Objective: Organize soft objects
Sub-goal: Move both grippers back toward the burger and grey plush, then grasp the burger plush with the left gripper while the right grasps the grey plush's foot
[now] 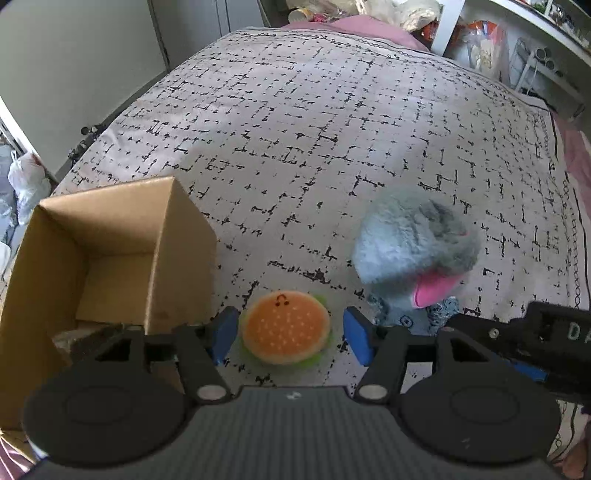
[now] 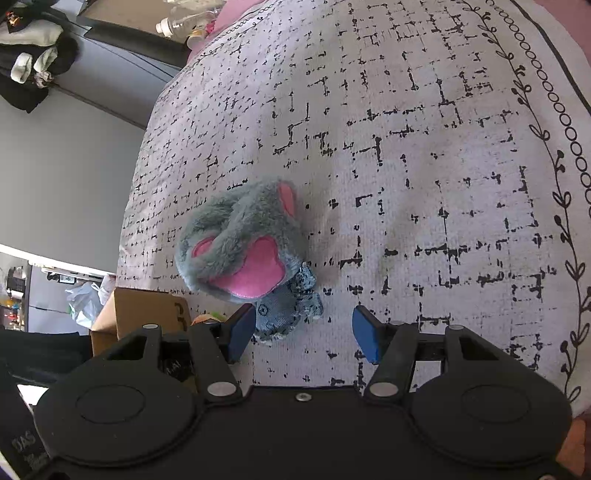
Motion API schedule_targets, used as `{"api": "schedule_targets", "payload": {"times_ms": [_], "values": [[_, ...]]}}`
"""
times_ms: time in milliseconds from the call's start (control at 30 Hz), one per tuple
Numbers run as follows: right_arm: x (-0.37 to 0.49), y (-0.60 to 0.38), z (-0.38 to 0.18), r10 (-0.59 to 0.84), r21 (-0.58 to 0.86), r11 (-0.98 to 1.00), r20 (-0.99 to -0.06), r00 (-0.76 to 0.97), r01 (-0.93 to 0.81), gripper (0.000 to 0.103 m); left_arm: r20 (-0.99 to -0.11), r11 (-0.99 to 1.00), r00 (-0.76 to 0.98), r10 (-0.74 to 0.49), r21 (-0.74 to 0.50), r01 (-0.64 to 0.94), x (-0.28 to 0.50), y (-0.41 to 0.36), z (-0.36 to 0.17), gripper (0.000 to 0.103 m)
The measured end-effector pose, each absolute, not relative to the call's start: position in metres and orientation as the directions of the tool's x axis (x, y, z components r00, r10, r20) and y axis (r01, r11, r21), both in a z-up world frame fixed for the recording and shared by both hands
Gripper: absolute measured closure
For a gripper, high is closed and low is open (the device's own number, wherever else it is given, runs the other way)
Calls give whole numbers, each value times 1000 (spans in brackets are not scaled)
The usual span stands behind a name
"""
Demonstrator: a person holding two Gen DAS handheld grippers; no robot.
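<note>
A small orange burger plush [image 1: 284, 326] with a green rim lies on the patterned bedspread, between the open blue fingers of my left gripper [image 1: 290, 334], untouched. An open cardboard box [image 1: 110, 258] stands just left of it. A grey plush mouse [image 1: 413, 247] with pink ears and a blue patterned body lies to the right. In the right wrist view the mouse [image 2: 240, 243] lies ahead and left of my open, empty right gripper [image 2: 303, 334], whose left finger is near its body. The box corner [image 2: 147, 310] shows at lower left.
The bedspread [image 1: 314, 129] stretches far ahead. Pink bedding and clutter lie at its far end [image 1: 369, 18]. A white plastic bag [image 1: 26, 184] sits on the floor left of the bed. The right gripper's body [image 1: 535, 343] shows at the right of the left view.
</note>
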State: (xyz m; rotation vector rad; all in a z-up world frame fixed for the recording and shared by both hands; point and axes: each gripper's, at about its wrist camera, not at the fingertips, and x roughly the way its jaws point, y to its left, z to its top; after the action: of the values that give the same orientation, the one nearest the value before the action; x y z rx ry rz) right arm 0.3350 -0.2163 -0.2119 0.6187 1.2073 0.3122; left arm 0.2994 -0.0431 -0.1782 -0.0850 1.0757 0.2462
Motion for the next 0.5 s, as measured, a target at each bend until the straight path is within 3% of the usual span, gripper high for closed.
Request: {"api": "schedule_targets", "payload": {"times_ms": [500], "values": [[346, -207, -224, 549, 600, 796, -772, 320, 83, 45, -879, 956, 433, 198, 76, -283, 305, -47, -206, 45]]}}
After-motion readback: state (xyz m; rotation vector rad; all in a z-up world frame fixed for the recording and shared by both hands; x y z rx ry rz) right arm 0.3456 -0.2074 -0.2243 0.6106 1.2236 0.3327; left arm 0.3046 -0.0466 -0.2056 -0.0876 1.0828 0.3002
